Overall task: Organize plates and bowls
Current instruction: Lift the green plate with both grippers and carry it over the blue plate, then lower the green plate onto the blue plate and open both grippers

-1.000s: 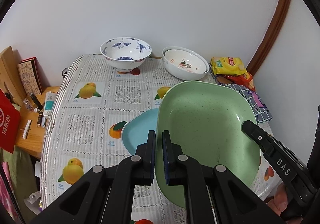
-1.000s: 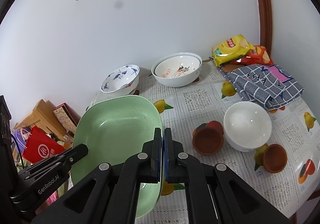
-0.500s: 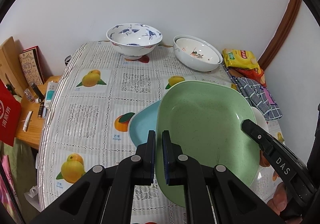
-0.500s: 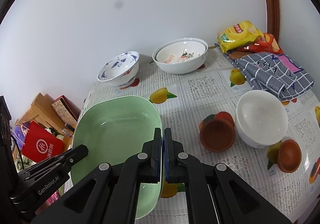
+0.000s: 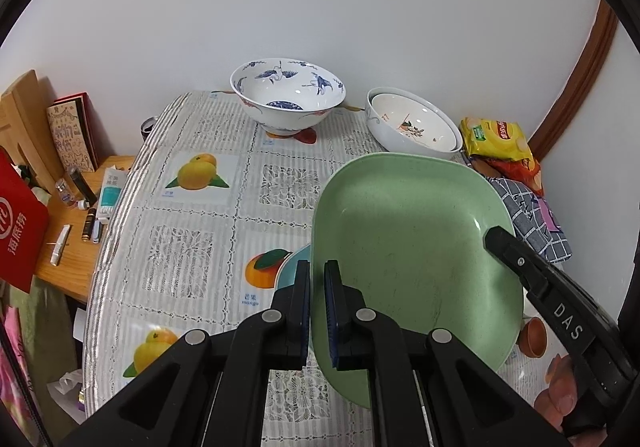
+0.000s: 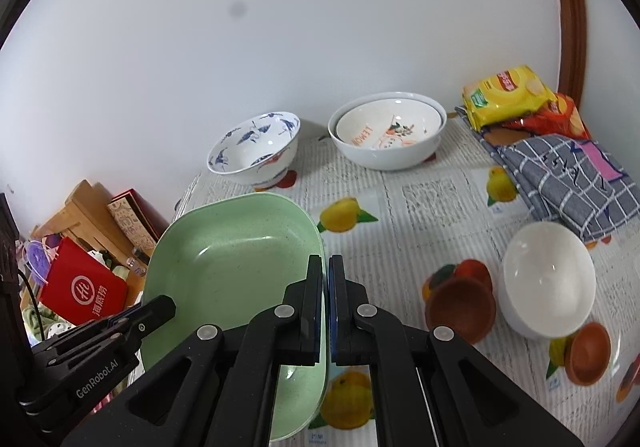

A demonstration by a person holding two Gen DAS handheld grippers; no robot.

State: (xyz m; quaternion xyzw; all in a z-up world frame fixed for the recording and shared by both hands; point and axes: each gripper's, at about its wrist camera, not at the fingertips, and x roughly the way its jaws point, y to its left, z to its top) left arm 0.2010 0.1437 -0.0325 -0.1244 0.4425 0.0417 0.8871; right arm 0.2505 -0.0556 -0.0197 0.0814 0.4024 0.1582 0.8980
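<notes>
A pale green square plate [image 5: 412, 247] hangs tilted above the fruit-print tablecloth, held from both sides. My left gripper [image 5: 316, 267] is shut on its left rim, and my right gripper [image 6: 325, 263] is shut on its right rim; the plate [image 6: 232, 267] fills the lower left of the right wrist view. Under its left edge a sliver of a light blue plate [image 5: 289, 271] shows on the cloth. At the back stand a blue-and-white bowl [image 5: 288, 97] and two nested white bowls [image 5: 412, 127].
A white bowl [image 6: 548, 283] and two small brown dishes [image 6: 460, 303] [image 6: 588, 355] sit at the right. Snack bags [image 6: 508, 95] and a checked cloth [image 6: 568, 179] lie at the back right. A low side table [image 5: 72, 247] with clutter stands past the left table edge.
Both grippers have carried the green plate toward the back bowls and slightly lower. It now covers more of the light blue plate. Both grips are unchanged.
</notes>
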